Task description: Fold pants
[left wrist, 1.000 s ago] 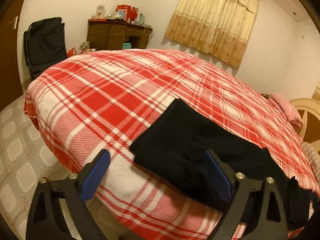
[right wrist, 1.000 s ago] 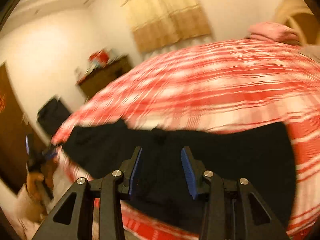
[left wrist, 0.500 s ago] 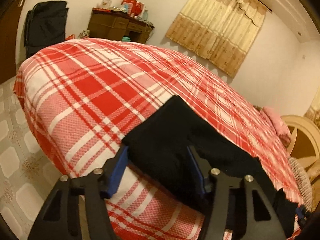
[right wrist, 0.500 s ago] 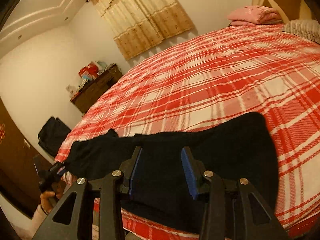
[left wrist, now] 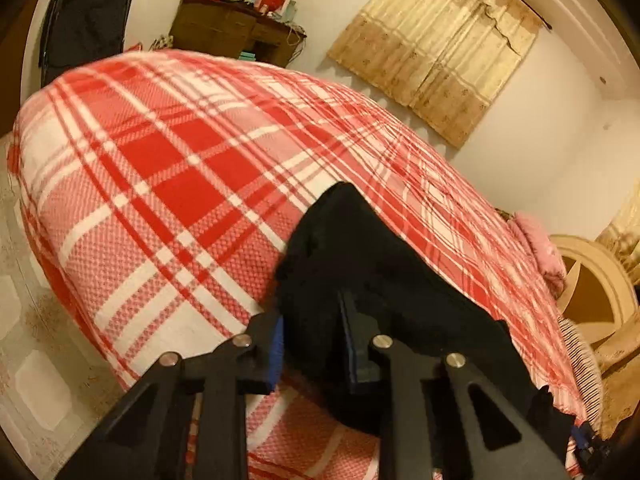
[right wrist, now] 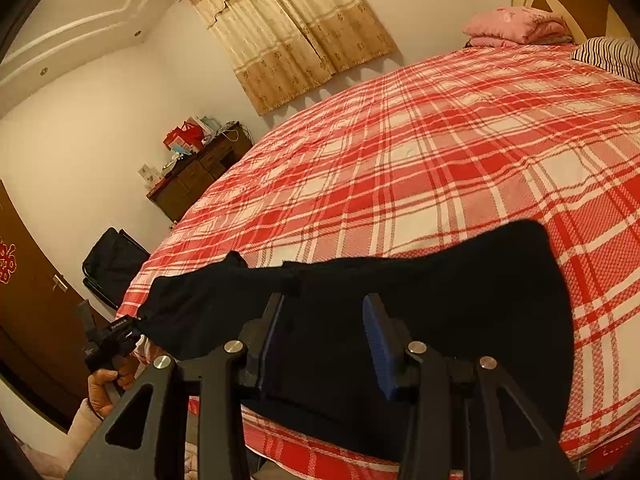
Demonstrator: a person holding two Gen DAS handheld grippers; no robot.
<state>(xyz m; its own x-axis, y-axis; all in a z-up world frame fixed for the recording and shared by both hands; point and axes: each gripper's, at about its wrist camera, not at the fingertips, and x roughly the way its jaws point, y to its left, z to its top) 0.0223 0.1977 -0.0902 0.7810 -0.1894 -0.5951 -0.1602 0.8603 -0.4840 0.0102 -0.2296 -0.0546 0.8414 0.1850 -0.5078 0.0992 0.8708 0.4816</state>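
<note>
Black pants (right wrist: 420, 300) lie along the near edge of a bed with a red and white plaid cover (right wrist: 440, 152). My left gripper (left wrist: 313, 344) is at the pants' (left wrist: 360, 264) left end. Its jaws are closing, and bunched black cloth fills the gap between the blue pads (left wrist: 277, 344). From the right wrist view, that gripper (right wrist: 110, 338) is seen in a hand at the bed's corner, with the pants' end drawn up to it. My right gripper (right wrist: 326, 330) stands partly open over the pants' wide end, with black cloth lying in the gap.
A dark wooden desk (left wrist: 236, 32) with red boxes stands at the far wall beside a black bag (left wrist: 88, 28). Beige curtains (right wrist: 296, 28) hang behind the bed. Folded pink bedding (right wrist: 516, 26) and a striped pillow (right wrist: 608, 56) lie at the headboard. Tiled floor (left wrist: 36, 368) runs along the left.
The left gripper's jaws have narrowed from wide open to a small gap around the pants' left end, and it has rolled slightly. The right gripper's jaws keep the same gap.
</note>
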